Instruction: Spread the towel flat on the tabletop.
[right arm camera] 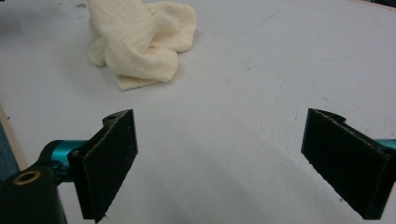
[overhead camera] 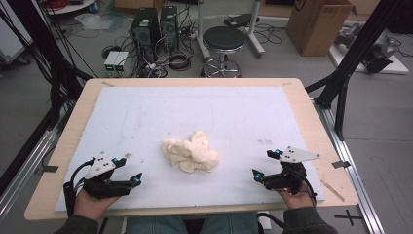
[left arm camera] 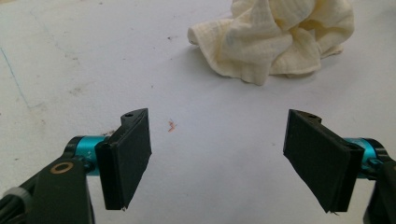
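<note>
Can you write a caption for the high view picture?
Two open grippers wait beside a crumpled cream cloth on the table.

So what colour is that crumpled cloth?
Pale cream cloth, clearest in the left gripper view.

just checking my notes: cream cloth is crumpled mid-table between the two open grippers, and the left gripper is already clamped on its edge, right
Not quite. The left gripper is not clamped on the cloth: the left gripper view shows its jaws wide apart over bare white table cover, the cloth lying well ahead of them. The rest holds: the cloth is crumpled mid-table, between that gripper and the open right gripper.
</note>
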